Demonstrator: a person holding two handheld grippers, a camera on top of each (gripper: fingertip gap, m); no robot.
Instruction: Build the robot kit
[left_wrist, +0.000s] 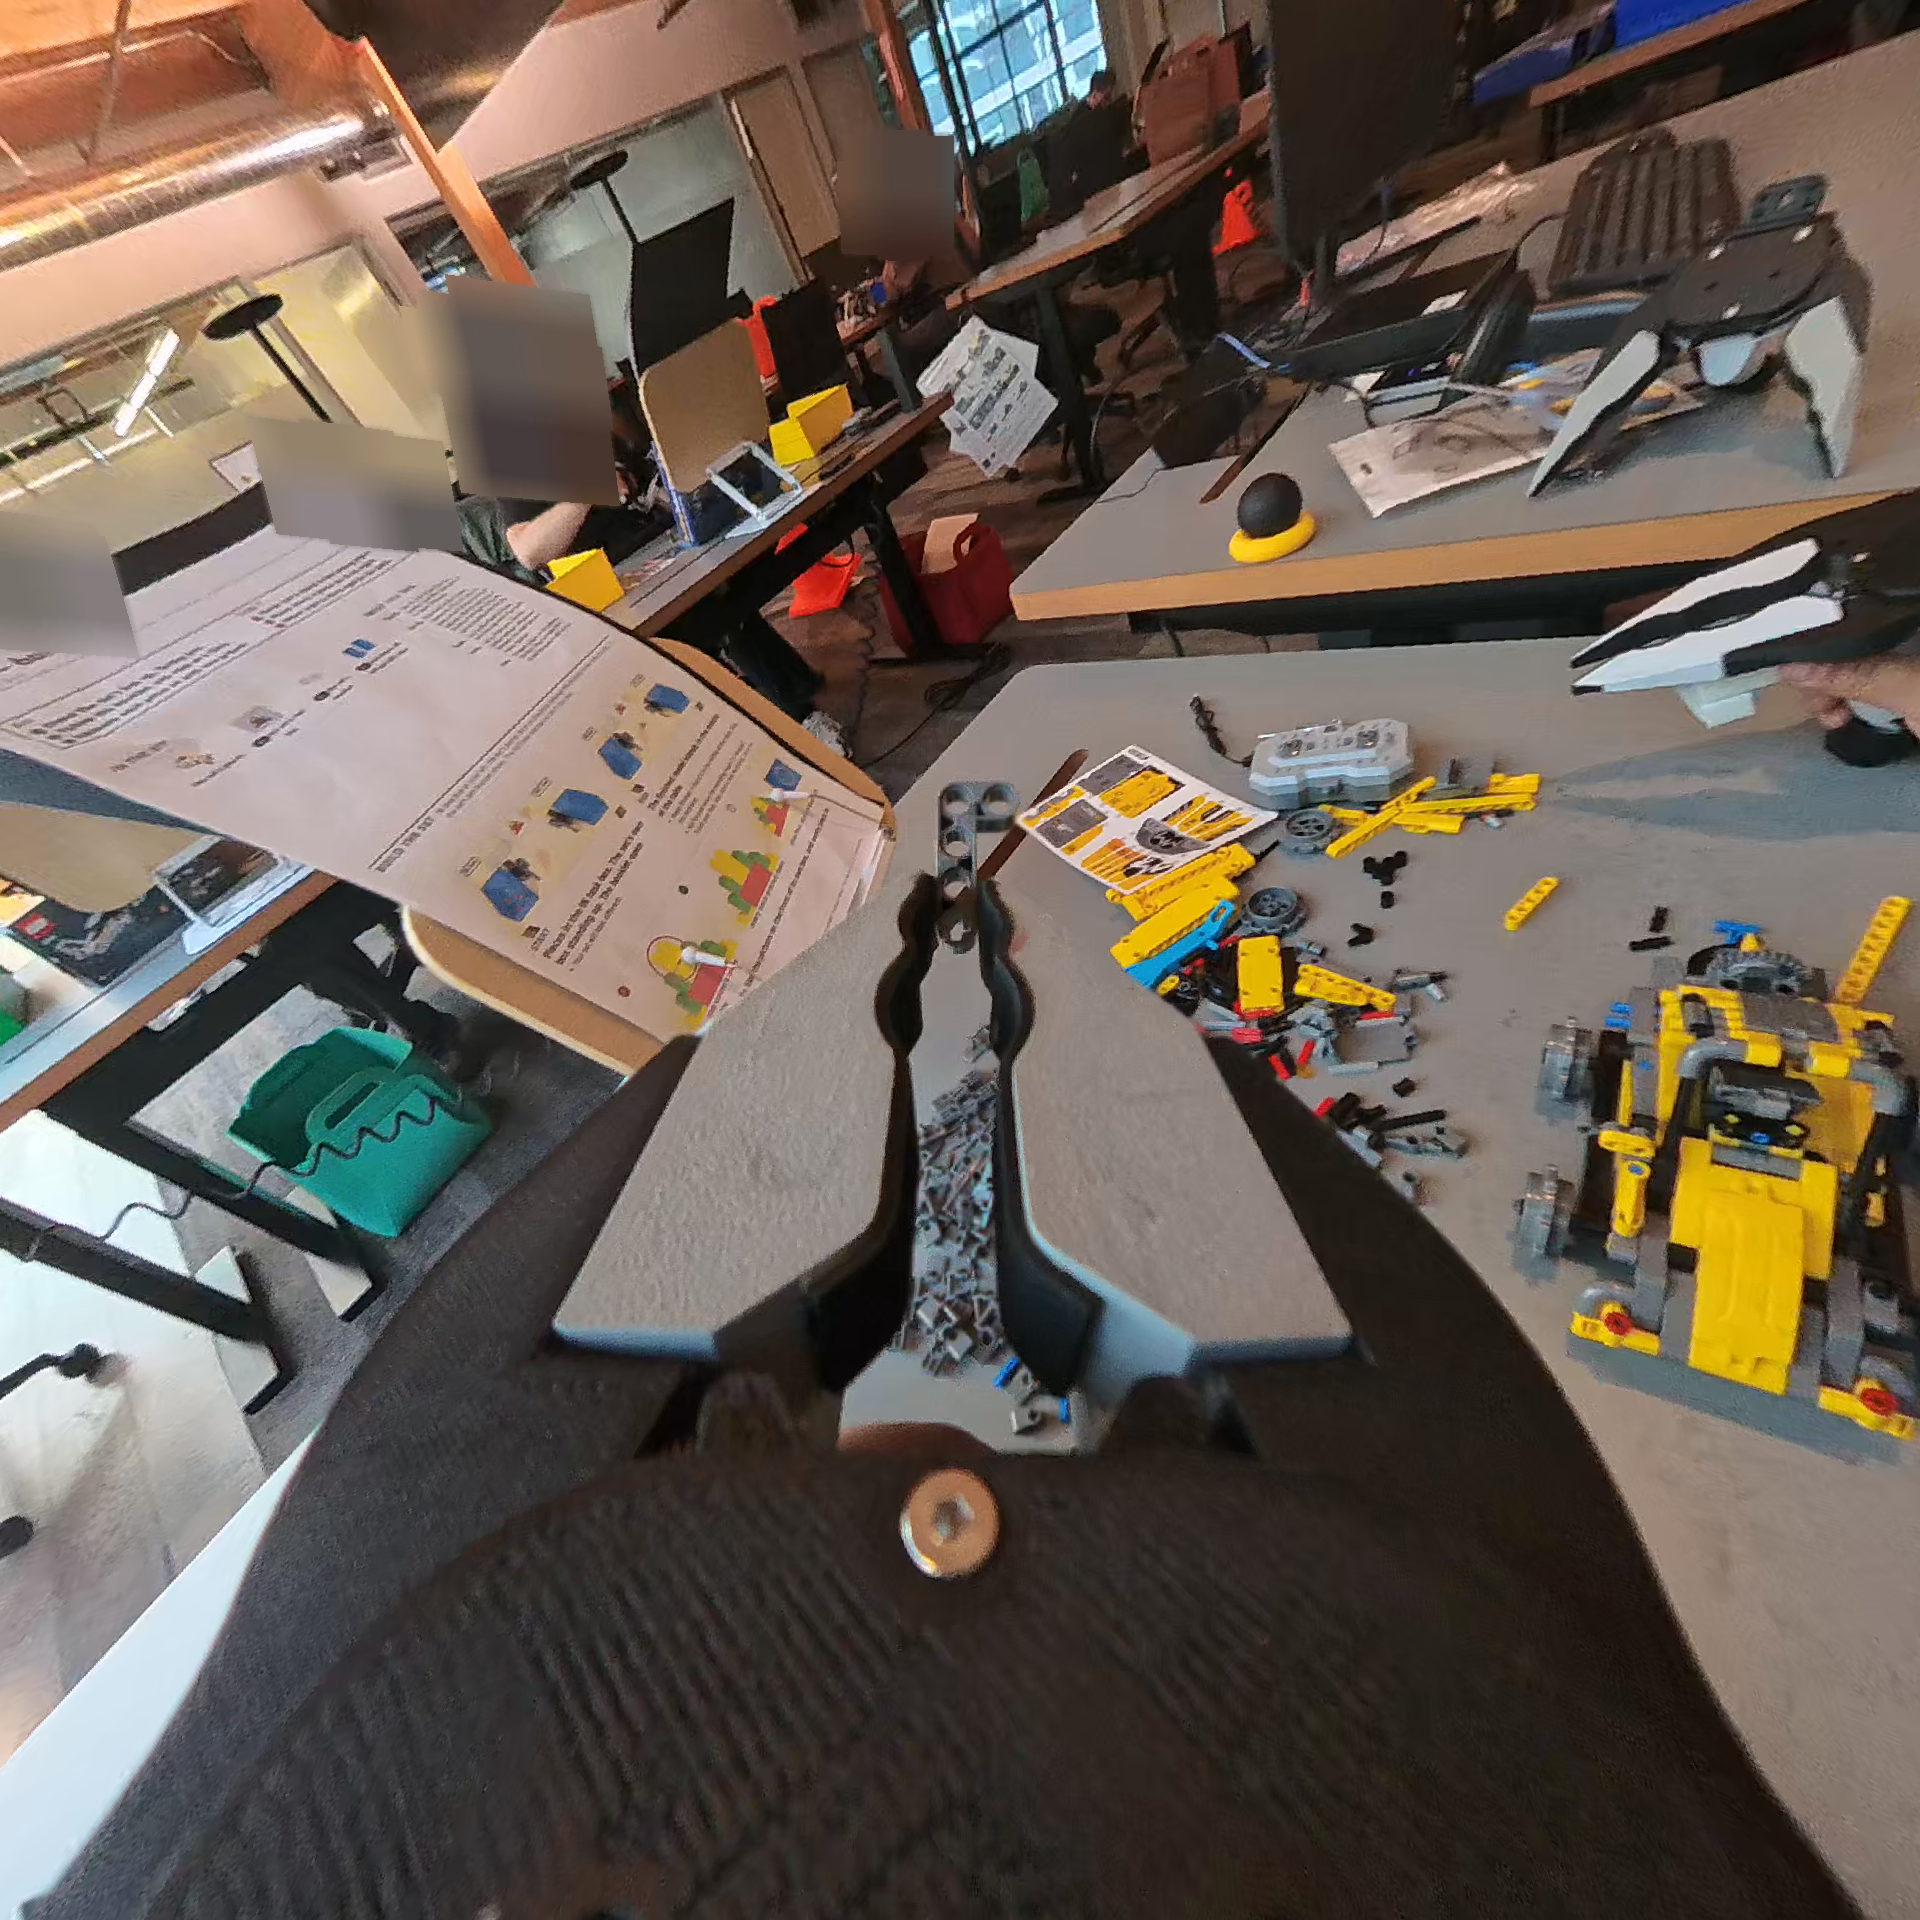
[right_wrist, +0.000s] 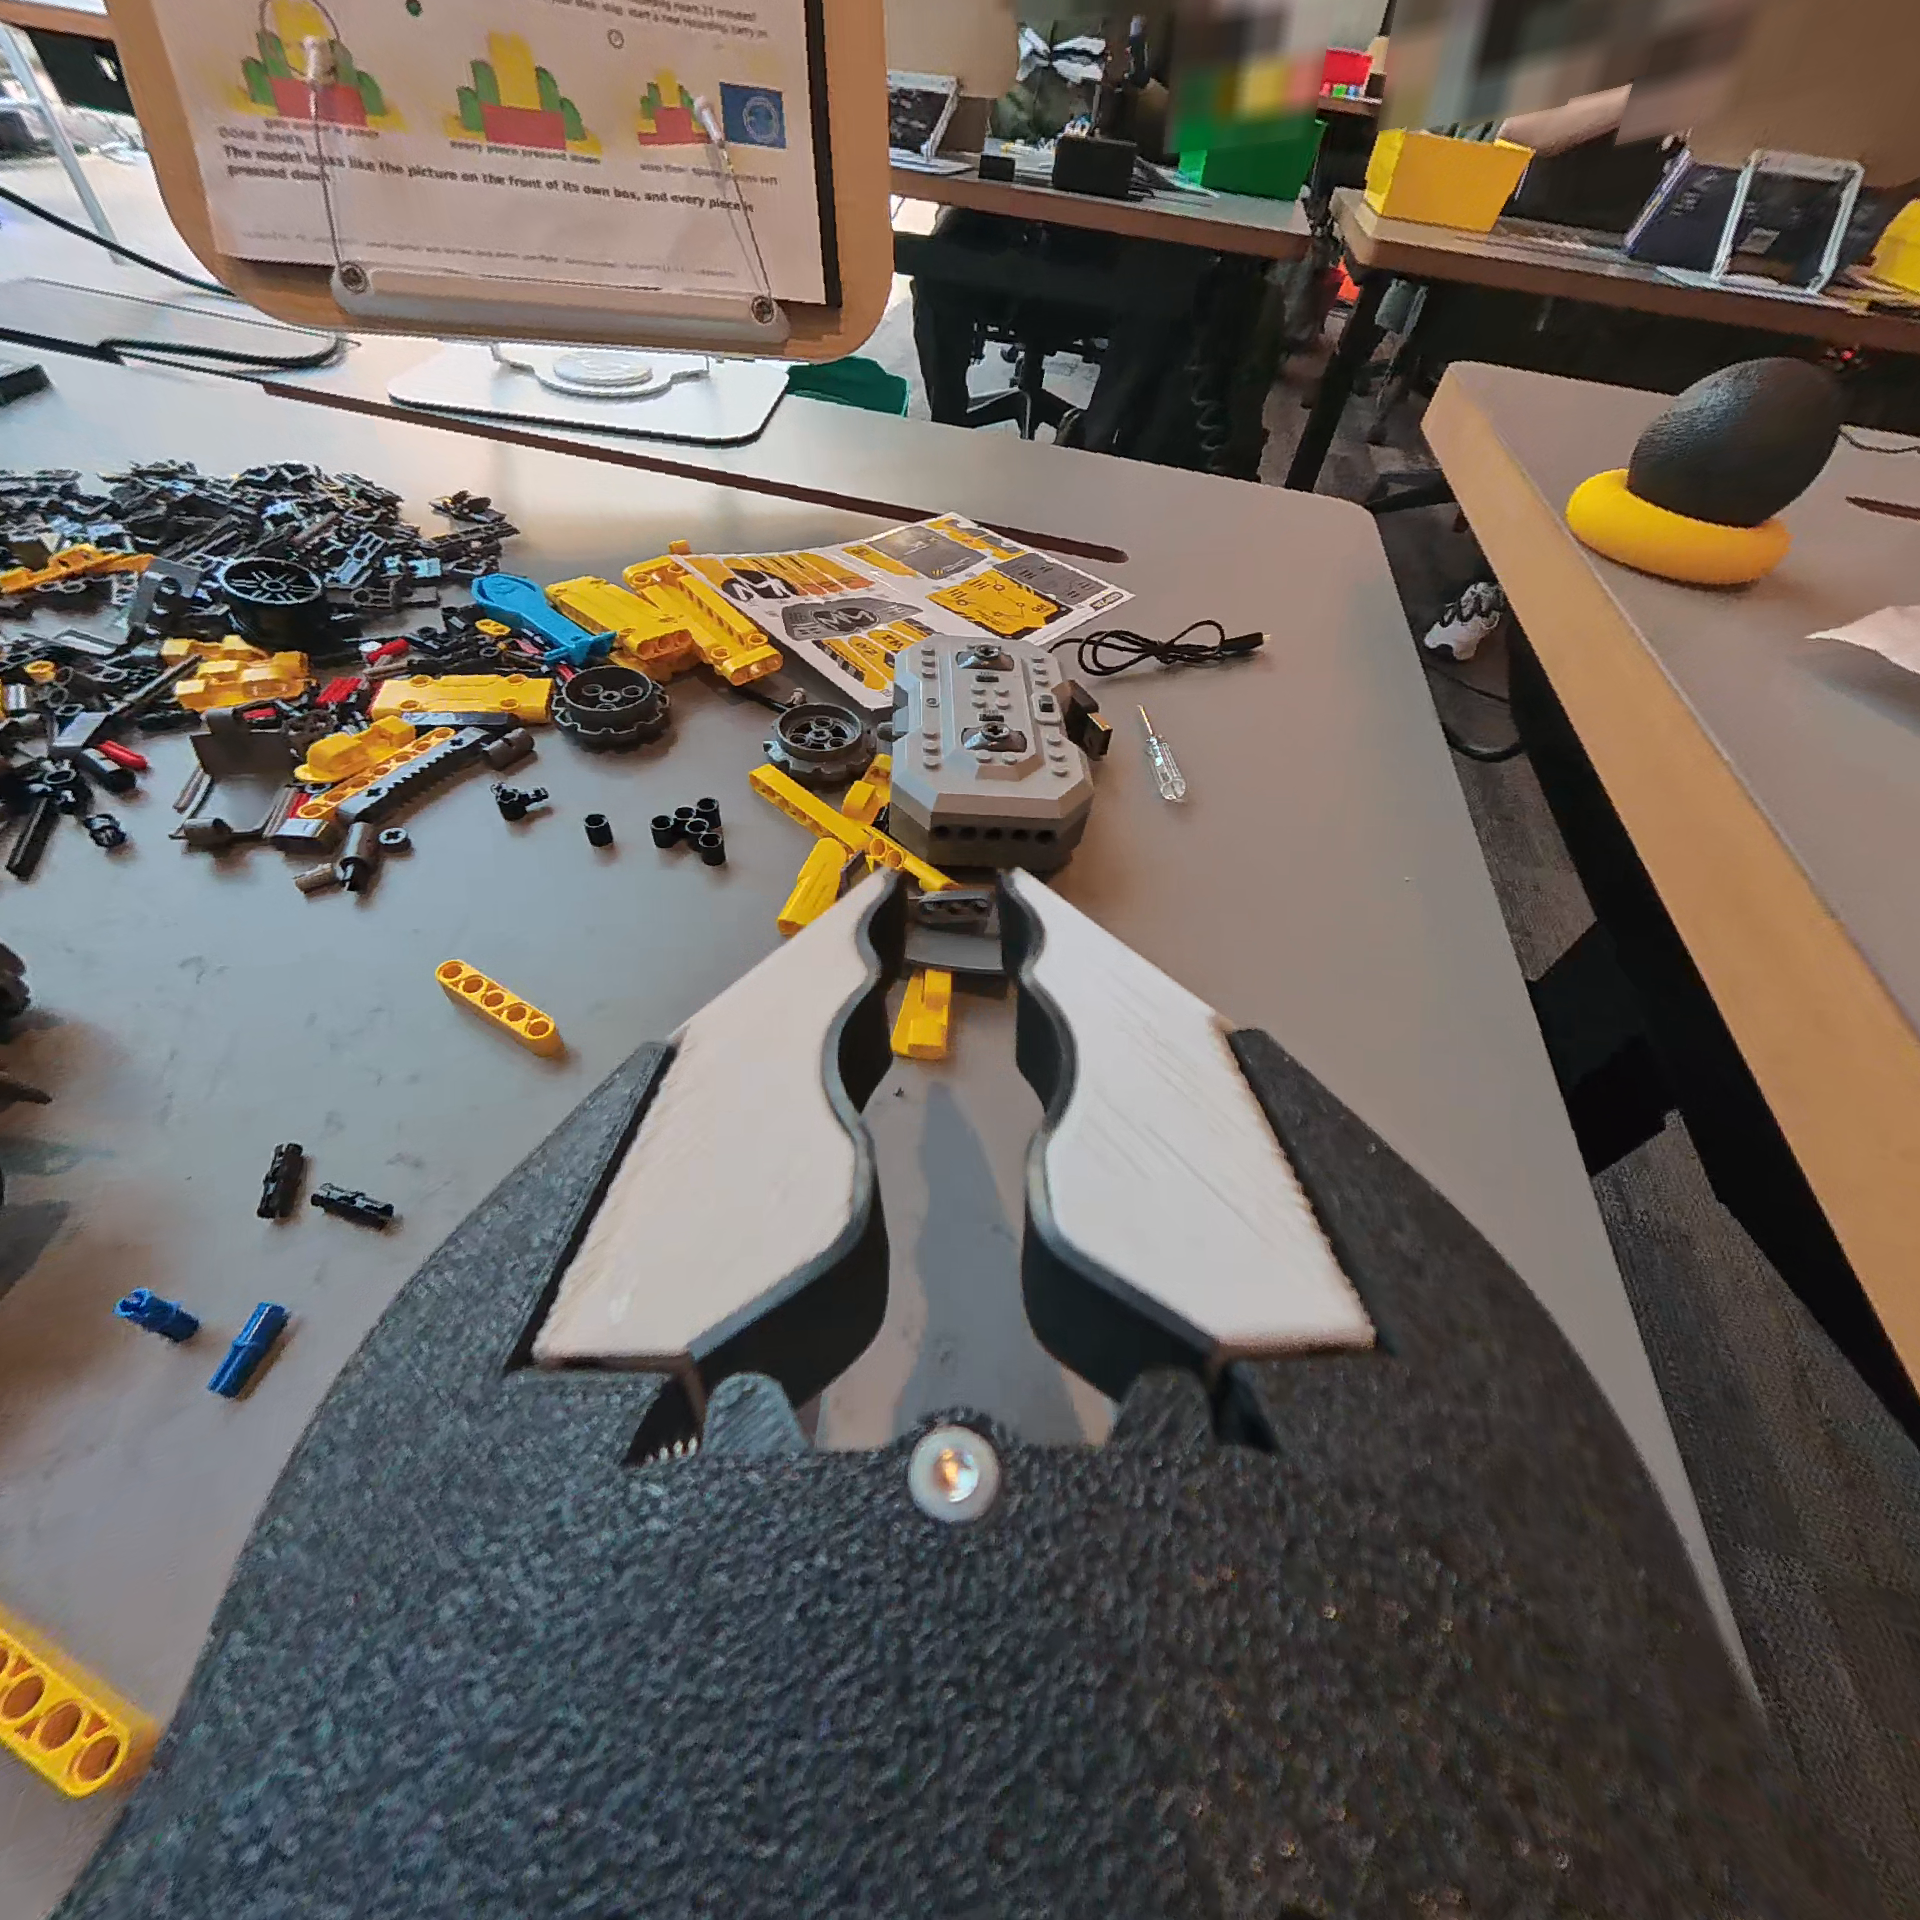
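My left gripper (left_wrist: 954, 894) is shut on a thin grey beam with holes (left_wrist: 961, 831) that sticks up past the fingertips, held above the grey table (left_wrist: 1558, 1558). A heap of small grey parts (left_wrist: 951, 1195) lies below it. A part-built yellow and grey vehicle model (left_wrist: 1725, 1174) stands to its right. My right gripper (right_wrist: 951, 894) is shut on a small grey piece with holes (right_wrist: 951, 912), just in front of a grey hub block (right_wrist: 987, 748) and yellow beams (right_wrist: 821, 852). The right gripper also shows in the left wrist view (left_wrist: 1704, 634), above the table's far right.
Loose yellow, black and grey parts (right_wrist: 312, 675) cover the table's left. A sticker sheet (right_wrist: 914, 592), black cable (right_wrist: 1164, 644) and small screwdriver (right_wrist: 1158, 753) lie near the hub. An instruction board on a stand (right_wrist: 499, 156) stands behind. The table edge (right_wrist: 1455, 831) runs on the right. My hands' fingertips stand some 50 cm from each other.
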